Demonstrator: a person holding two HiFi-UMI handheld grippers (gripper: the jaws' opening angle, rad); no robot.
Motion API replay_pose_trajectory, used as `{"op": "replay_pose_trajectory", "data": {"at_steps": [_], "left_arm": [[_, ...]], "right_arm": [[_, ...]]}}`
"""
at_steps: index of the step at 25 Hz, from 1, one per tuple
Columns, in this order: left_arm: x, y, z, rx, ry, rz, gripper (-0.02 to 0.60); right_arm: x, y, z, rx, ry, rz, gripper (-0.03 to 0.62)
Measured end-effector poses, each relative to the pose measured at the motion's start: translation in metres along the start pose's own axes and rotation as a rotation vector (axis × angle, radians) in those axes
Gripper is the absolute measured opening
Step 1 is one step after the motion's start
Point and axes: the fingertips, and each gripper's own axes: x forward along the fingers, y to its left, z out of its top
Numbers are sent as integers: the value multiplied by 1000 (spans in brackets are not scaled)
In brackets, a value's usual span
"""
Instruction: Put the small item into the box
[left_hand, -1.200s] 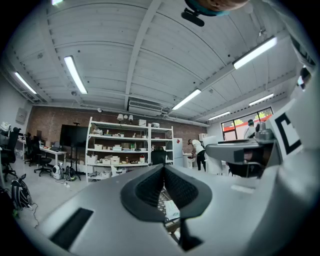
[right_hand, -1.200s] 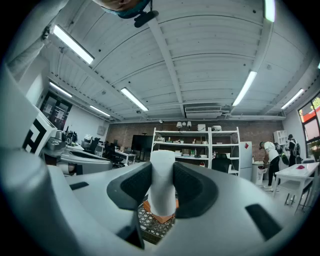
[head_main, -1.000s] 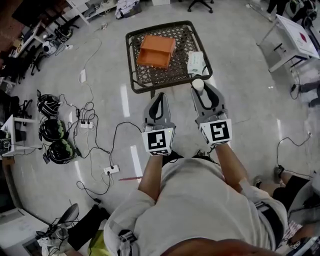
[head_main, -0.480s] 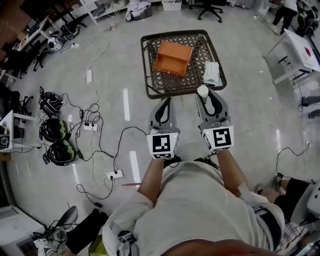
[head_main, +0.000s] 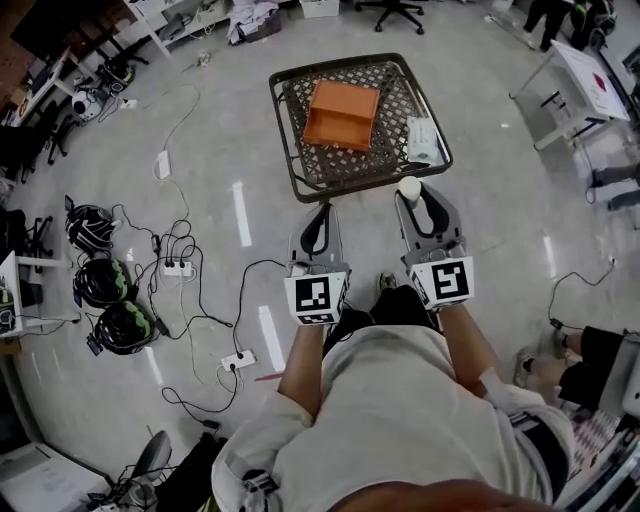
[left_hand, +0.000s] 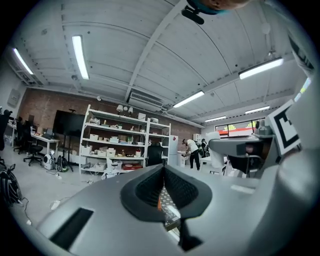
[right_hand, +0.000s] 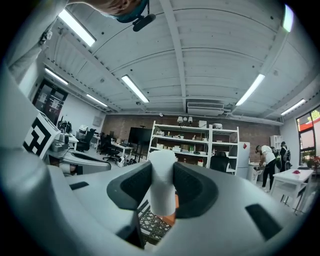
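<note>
An orange box (head_main: 342, 114) lies open on a dark wicker table (head_main: 290, 150) ahead of me. My right gripper (head_main: 409, 190) is shut on a small white cylinder (head_main: 408, 188), held just short of the table's near right edge; in the right gripper view the white cylinder (right_hand: 162, 187) stands upright between the two dark pads. My left gripper (head_main: 319, 212) hangs beside it near the table's front edge, jaws together with nothing between them; the left gripper (left_hand: 164, 196) shows its pads meeting in its own view.
A white packet (head_main: 421, 139) lies on the table's right side. Cables and power strips (head_main: 238, 359) trail over the floor at left, by three helmets (head_main: 103, 284). A white table (head_main: 590, 80) stands at far right. Shelves (right_hand: 191, 145) and a person (right_hand: 266, 160) are far behind.
The table and box have shifted in the head view as I moved; both grippers now sit closer to the table's front edge. The grip on the white cylinder is unchanged.
</note>
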Motion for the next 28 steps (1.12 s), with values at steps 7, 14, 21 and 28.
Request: {"op": "replay_pose_trajectory", "data": {"at_steps": [7, 14, 21, 28], "left_arm": [[7, 10, -5, 18, 35, -2, 11], [53, 32, 1, 32, 48, 33, 11], [126, 33, 14, 80, 71, 47, 11], [197, 17, 8, 104, 122, 40, 11]], "right_arm": [[25, 1, 9, -6, -15, 9, 127], [84, -36, 5, 42, -44, 16, 127], [134, -100, -1, 92, -59, 18, 127], [169, -158, -25, 166, -32, 32, 127]]}}
